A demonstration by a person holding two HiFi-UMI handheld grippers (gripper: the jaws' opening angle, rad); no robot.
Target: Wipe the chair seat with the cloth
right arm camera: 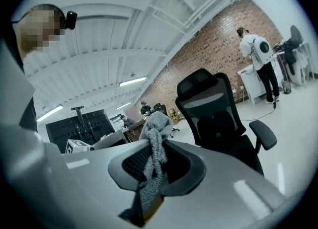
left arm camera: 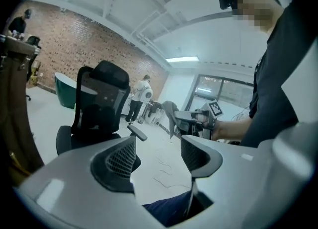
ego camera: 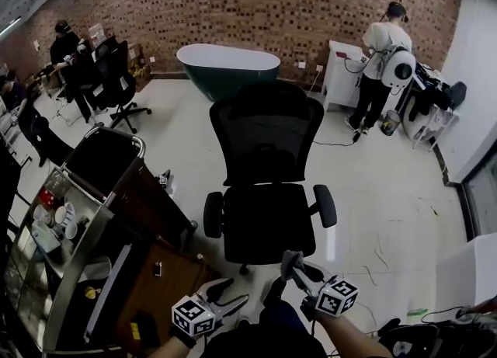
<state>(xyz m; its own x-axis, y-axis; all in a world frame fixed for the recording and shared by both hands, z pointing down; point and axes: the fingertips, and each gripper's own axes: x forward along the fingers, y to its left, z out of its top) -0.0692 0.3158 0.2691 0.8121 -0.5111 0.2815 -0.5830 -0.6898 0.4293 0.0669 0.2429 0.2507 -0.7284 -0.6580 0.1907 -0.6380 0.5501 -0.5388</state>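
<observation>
Clamping the grey cloth (right arm camera: pixel 152 141) in its jaws, the right gripper (ego camera: pixel 295 265) hovers at lower centre beneath the chair seat (ego camera: pixel 268 224); the left gripper (ego camera: pixel 229 296) beside it holds its jaws apart.

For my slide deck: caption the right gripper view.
Right gripper clamped on a grey cloth, black office chair ahead.

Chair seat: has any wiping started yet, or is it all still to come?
Done: the grey cloth is picked up, pinched in the right gripper. In hand: it hangs in the air in front of the chair seat, not touching. Left: all the wiping. The left gripper is open and empty.
</observation>
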